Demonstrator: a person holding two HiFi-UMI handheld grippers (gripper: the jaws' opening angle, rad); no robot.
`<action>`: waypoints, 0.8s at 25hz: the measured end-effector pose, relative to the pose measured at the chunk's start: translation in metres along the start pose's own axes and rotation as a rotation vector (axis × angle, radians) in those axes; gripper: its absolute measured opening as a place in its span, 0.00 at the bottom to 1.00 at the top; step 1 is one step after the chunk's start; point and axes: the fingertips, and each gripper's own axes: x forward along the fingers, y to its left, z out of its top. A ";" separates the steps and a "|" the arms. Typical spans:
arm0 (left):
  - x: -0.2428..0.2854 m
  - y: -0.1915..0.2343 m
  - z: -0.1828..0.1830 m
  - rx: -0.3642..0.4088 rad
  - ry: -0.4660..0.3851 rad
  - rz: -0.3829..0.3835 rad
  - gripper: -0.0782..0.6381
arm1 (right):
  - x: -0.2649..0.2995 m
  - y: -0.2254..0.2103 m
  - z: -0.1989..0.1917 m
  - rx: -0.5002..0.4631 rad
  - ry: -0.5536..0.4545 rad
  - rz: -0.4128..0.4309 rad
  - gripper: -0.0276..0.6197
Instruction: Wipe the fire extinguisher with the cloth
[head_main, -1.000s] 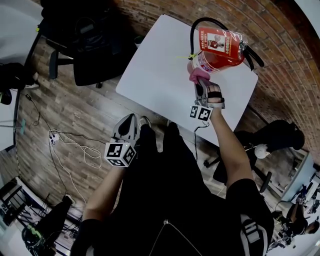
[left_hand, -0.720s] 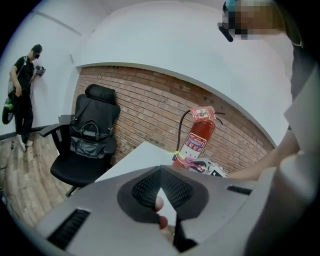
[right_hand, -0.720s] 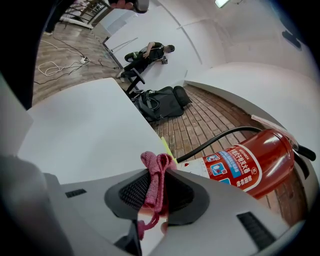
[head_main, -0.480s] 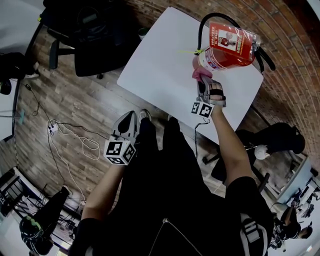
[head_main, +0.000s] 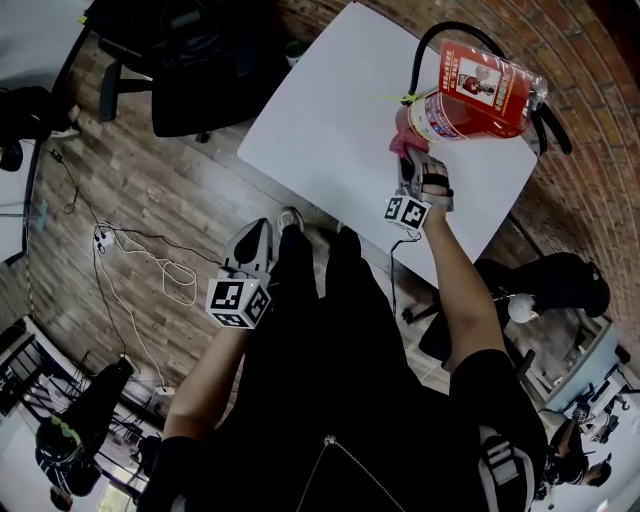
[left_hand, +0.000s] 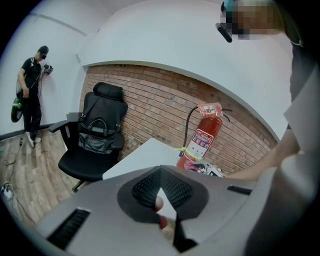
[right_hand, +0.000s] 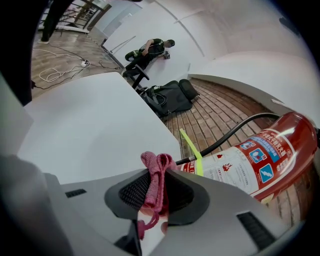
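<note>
A red fire extinguisher (head_main: 470, 100) with a black hose stands upright near the far edge of the white table (head_main: 330, 120). My right gripper (head_main: 410, 165) is shut on a pink cloth (head_main: 404, 146), and the cloth rests against the lower part of the cylinder. In the right gripper view the folded cloth (right_hand: 155, 182) sticks up between the jaws of that gripper (right_hand: 159, 172), just in front of the extinguisher (right_hand: 255, 160). My left gripper (head_main: 252, 250) hangs off the table beside my legs, shut and holding nothing. From the left gripper (left_hand: 160, 170) the extinguisher (left_hand: 202, 142) shows ahead.
A black office chair (head_main: 190, 70) holding a bag stands left of the table. Cables (head_main: 150, 270) lie on the wooden floor. A brick wall runs behind the table, with another dark chair (head_main: 560, 280) at the right. A person (left_hand: 32, 95) stands far off by the white wall.
The head view has drifted a little. My right gripper keeps the cloth against the extinguisher's lower part, nudged slightly. The left gripper has not moved.
</note>
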 end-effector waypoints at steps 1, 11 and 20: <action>-0.001 0.001 0.000 -0.002 0.000 0.005 0.15 | 0.002 0.003 0.000 0.008 0.002 0.005 0.20; -0.001 0.010 -0.005 -0.018 0.002 0.036 0.15 | 0.026 0.031 -0.008 0.075 0.062 0.073 0.20; -0.001 0.014 -0.008 -0.021 0.009 0.057 0.15 | 0.041 0.052 -0.018 0.135 0.106 0.123 0.20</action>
